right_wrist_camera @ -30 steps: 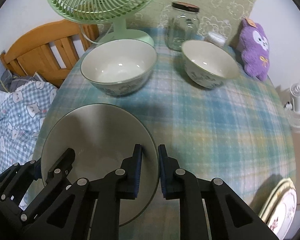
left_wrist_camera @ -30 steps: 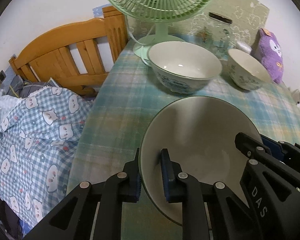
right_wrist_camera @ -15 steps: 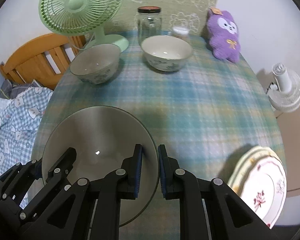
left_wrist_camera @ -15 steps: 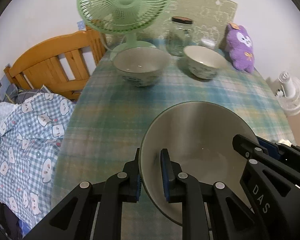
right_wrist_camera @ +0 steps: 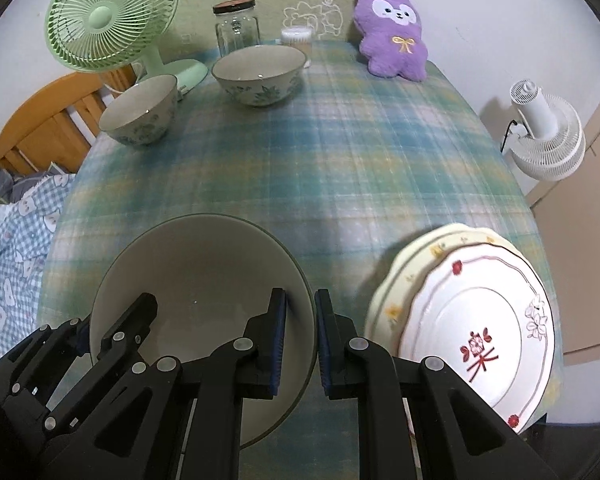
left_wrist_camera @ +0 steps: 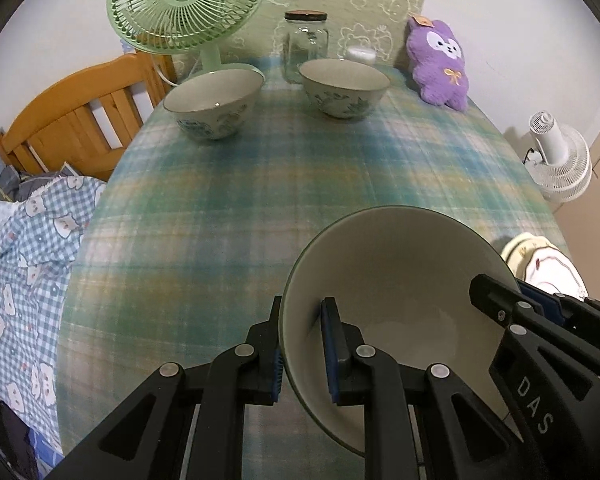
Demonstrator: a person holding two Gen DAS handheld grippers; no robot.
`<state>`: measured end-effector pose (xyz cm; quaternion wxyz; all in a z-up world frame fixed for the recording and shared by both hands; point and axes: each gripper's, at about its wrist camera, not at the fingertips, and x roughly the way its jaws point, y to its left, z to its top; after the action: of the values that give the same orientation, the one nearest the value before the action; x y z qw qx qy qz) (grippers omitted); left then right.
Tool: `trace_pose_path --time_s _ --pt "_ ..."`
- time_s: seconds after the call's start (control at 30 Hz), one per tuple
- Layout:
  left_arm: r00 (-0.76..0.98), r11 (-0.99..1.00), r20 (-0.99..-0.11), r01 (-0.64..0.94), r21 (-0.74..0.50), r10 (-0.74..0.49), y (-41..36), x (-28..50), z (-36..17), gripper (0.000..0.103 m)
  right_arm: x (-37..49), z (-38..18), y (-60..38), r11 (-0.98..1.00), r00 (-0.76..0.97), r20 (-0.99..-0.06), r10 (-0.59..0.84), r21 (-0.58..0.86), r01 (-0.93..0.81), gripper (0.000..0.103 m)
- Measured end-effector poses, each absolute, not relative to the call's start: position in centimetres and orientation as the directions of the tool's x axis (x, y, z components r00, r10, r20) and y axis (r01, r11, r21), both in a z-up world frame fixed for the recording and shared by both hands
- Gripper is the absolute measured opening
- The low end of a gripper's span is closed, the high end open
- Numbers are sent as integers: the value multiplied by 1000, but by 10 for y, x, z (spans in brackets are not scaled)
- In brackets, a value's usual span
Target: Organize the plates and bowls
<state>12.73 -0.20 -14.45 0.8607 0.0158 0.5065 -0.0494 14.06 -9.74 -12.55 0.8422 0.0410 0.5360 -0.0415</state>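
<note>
Tablecloth [left_wrist_camera: 300, 184] in blue-green plaid covered the whole table; at its far edge we saw a green fan [left_wrist_camera: 188, 4], purple plush [left_wrist_camera: 440, 64] and glass jar [left_wrist_camera: 306, 44]. W/ both grippers we held a big plain bowl [left_wrist_camera: 400, 280] above the near side, just left of the stacked plates [right_wrist_camera: 472, 320]. Left gripper [left_wrist_camera: 302, 348] was clamped on its left rim, right gripper [right_wrist_camera: 300, 340] clamped on the right rim, one pad inside, one outside. Two smaller patterned bowls [right_wrist_camera: 260, 76] sat far back nr the fan.
</note>
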Motion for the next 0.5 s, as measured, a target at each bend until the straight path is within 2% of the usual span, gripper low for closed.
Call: trace_pose_path --time_s 0.5 --pt "472 997 -881 76 1 -35 -16 107 -161 14 123 -147 -110 996 393 -920 -7 30 88 17"
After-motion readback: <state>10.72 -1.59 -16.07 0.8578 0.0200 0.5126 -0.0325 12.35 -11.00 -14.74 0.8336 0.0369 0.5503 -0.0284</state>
